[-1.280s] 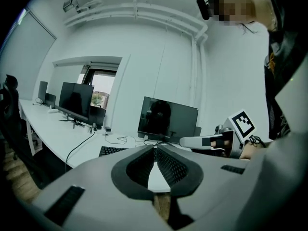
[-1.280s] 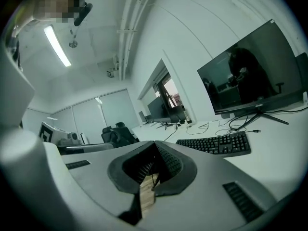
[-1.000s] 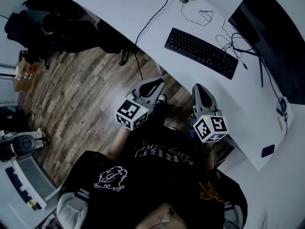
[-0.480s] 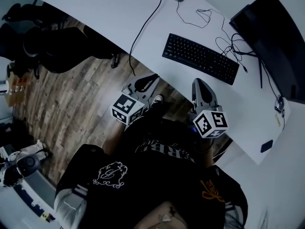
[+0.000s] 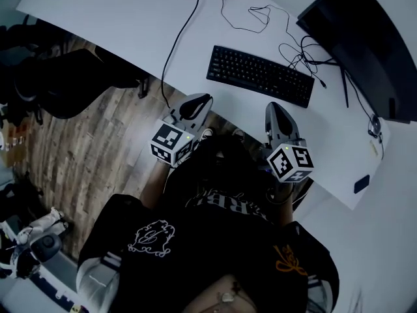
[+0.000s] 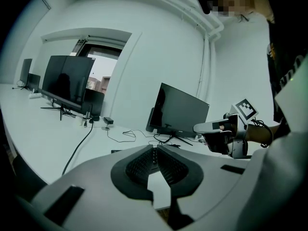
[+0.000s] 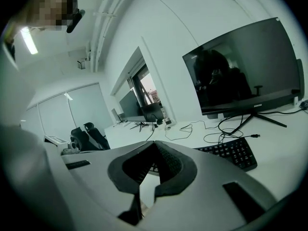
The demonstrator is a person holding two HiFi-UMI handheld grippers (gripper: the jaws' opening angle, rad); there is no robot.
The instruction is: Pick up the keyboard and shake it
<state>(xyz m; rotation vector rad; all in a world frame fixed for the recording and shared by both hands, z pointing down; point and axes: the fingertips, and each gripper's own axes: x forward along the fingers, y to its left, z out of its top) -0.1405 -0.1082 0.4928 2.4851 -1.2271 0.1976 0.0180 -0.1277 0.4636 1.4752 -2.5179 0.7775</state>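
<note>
keyboard (image 5: 259,75) lies flat on the white table (image 5: 98,18), upper middle of the head view, with nothing touching it. a dark monitor (image 5: 365,38) stands past it at the upper right, and a tangle of thin cables (image 5: 305,52) lies between the two. lower in the frame, the left hand-held gripper (image 5: 197,102) hangs over the wooden floor (image 5: 98,142) and the right hand-held gripper (image 5: 275,111) sits at the table's near edge. both have their jaws pressed together on nothing.
</note>
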